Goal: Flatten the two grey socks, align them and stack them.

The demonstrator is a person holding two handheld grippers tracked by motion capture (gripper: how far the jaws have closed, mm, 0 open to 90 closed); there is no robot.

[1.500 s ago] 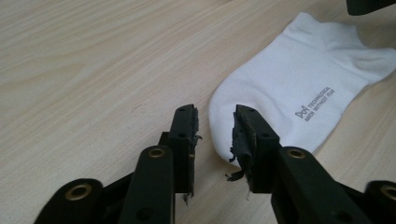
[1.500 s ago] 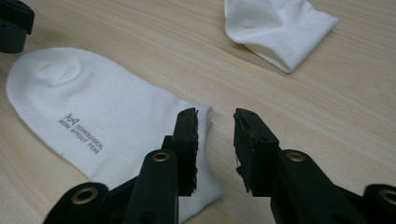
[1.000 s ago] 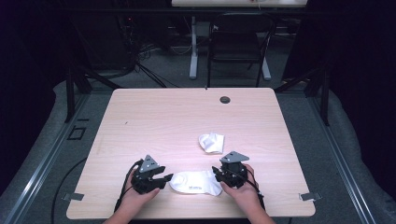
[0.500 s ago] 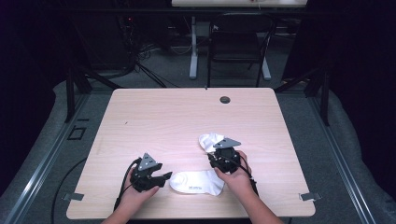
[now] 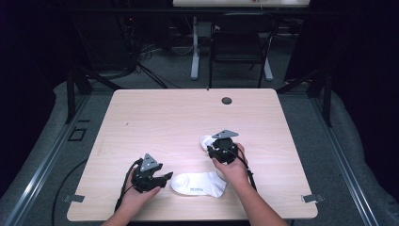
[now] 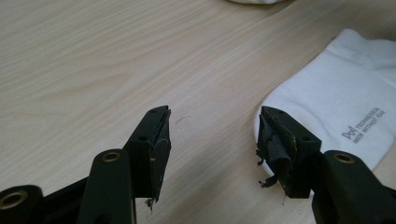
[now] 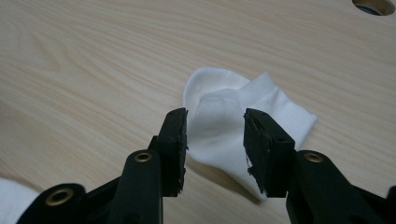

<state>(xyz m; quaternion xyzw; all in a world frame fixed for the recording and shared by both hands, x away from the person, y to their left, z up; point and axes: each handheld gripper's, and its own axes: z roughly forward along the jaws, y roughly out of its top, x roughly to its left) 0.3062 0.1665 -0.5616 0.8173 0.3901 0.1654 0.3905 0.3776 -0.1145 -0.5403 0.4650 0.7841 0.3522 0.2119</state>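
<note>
The crumpled sock (image 7: 236,123) lies beyond the flat sock (image 5: 198,183) on the table (image 5: 155,122); soft and light, best pinched at its cuff. The right hand-held gripper (image 7: 215,140), jaws apart and just opening, hovers over it; the left hand-held gripper (image 6: 212,140) stands open beside the flat sock.

Both grippers, the left gripper (image 5: 162,178) and the right gripper (image 5: 211,148), are black, each topped by a grey three-cornered plate, with brass-ringed pivot holes, worn rubber-lined jaws and a trailing black cable.

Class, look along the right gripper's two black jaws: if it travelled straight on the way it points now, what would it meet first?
Most likely the crumpled white sock, lying directly ahead of the open right gripper on the table. Depth is hard to judge, but nothing else seems to lie between.
</note>
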